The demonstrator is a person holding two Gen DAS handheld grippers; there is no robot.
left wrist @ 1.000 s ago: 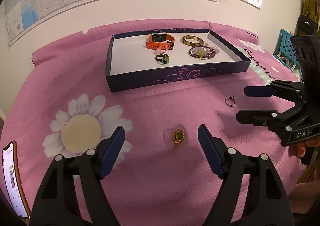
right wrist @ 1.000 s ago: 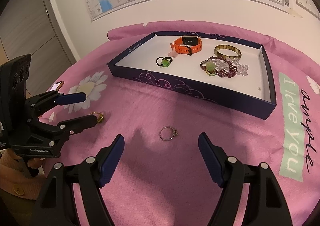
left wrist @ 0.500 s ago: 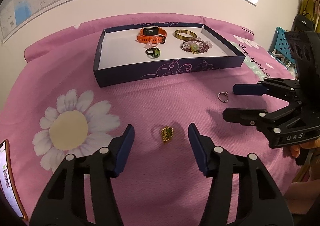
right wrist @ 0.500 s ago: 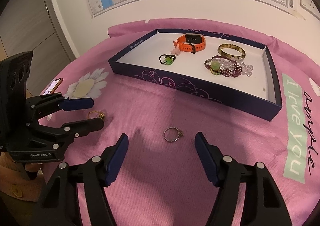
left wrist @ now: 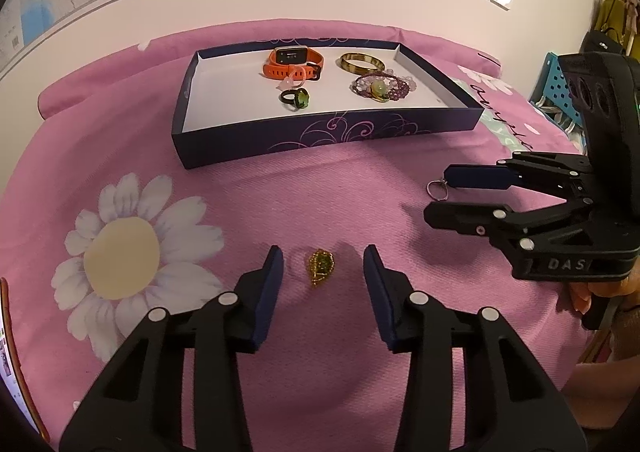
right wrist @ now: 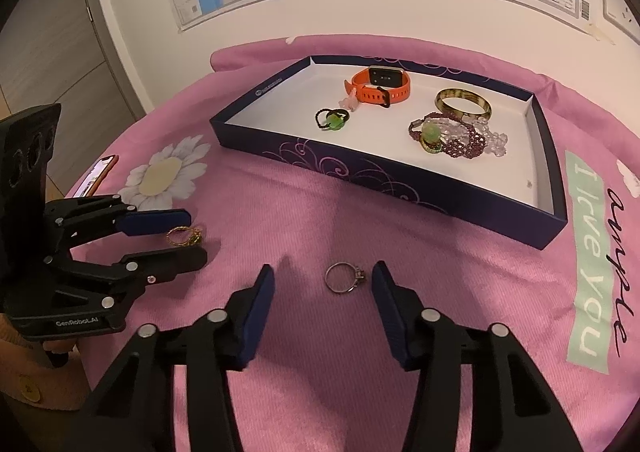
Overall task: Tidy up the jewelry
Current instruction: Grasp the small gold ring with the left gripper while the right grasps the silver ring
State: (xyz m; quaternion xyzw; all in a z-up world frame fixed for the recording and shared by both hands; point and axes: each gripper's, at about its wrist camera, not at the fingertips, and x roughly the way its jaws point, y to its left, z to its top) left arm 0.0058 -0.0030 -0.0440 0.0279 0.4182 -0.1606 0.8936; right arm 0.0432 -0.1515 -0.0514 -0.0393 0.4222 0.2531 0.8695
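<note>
Both jaws have narrowed since a second ago and are closing, not yet touching: the left gripper brackets the gold ring, the right gripper the silver ring, both on the blanket short of the tray.

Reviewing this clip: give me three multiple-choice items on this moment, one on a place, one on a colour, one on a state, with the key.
1. Where does the silver ring lie?
A. in the box
B. on the pink cloth between the right tool's fingers
C. on the phone

2. What colour is the watch strap?
A. orange
B. blue
C. white

3. Is the gold ring gripped?
A. lifted
B. clamped by the pads
C. not yet; it lies untouched between the left tool's closing fingers

Key: B, it lies outside the box; A, clearly orange; C, gaps show either side.
</note>
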